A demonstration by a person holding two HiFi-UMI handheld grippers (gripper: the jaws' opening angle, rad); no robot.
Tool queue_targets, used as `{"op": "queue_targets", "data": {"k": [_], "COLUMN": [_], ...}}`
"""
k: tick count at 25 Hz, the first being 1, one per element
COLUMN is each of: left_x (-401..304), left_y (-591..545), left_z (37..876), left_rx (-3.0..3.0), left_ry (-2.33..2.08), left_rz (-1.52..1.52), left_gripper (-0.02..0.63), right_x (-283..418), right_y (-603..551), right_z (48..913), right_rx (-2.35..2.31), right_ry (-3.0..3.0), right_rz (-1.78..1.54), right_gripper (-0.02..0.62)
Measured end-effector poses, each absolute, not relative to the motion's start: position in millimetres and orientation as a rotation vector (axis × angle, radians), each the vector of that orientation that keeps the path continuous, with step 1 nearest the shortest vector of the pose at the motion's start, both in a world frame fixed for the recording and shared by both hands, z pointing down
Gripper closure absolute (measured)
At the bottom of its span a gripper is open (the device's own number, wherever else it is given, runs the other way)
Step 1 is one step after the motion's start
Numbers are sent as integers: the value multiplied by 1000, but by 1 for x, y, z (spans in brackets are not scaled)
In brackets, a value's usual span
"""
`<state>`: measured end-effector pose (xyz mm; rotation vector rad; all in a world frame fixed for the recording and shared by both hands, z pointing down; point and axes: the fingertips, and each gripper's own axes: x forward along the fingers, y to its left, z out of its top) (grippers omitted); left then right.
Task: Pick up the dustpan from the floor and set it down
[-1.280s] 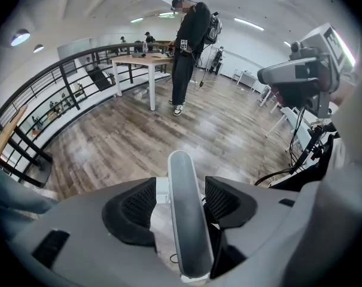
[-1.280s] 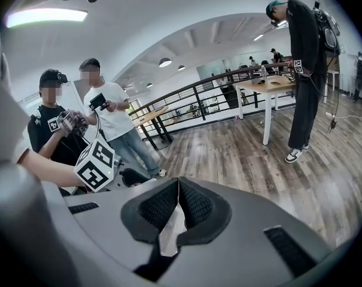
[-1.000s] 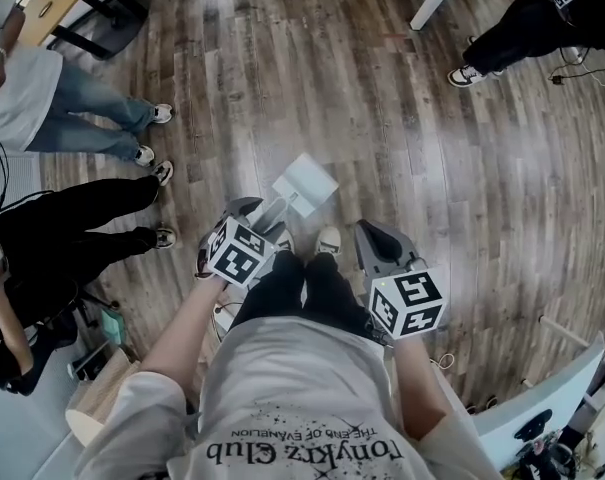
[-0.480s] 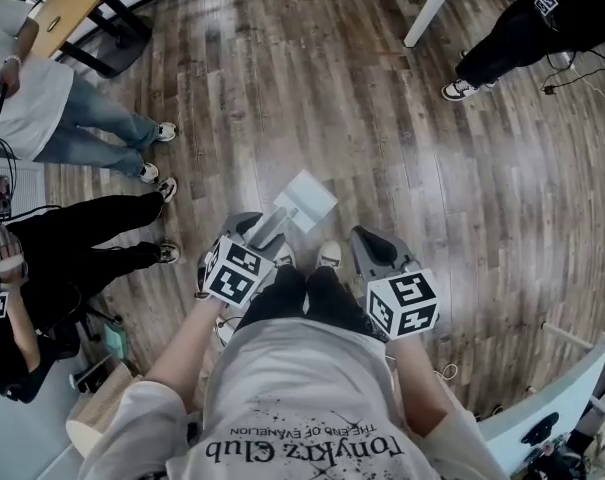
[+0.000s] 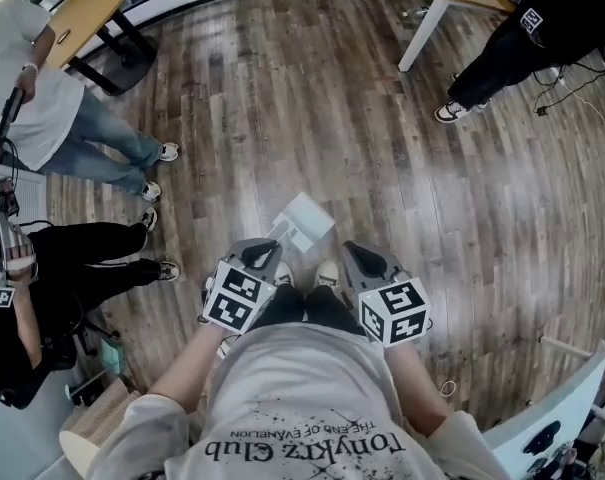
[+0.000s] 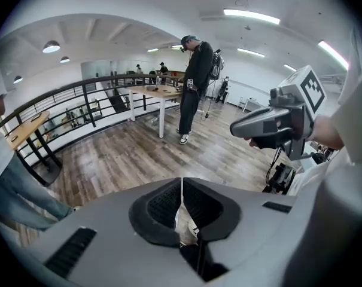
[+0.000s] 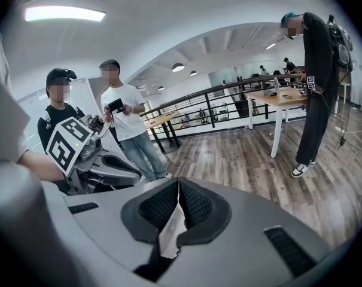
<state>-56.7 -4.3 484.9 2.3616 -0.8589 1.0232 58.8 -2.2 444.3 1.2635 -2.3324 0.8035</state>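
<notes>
1. The dustpan (image 5: 304, 220) is seen lying on the floor (image 5: 462, 198), just ahead of the shoes (image 5: 328, 270)
2. The left hand-held gripper (image 5: 259, 253) is closed on nothing; the right hand-held gripper (image 5: 356, 255) is likewise closed and empty
3. The set-down is judged done; for another lift, jaws must be opened around the handle (image 5: 283, 232)

A pale dustpan (image 5: 304, 220) shows against the wooden floor (image 5: 282, 88) at mid-frame, just above the tip of the left gripper (image 5: 265, 252); whether they touch cannot be told. The right gripper (image 5: 354, 254) points up-frame to its lower right, apart from it. A bystander in jeans (image 5: 102, 140) stands upper left, a bystander in black (image 5: 507, 60) upper right beside a white table leg (image 5: 420, 34).
</notes>
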Motion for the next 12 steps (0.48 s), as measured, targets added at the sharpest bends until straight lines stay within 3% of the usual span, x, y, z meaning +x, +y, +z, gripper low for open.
{"op": "queue_targets", "data": {"k": [12], "left_x": [-48], "left_y": [14], "left_z": [450], "left_rx": [2267], "left_ry": [-1071], "left_rz": [758], "left_gripper": [582], "right_x": [40], "right_y": [6], "right_z": [425], "right_rx": [1215], "right_ry": [-2388], "right_rz": [733], "right_gripper": [569]}}
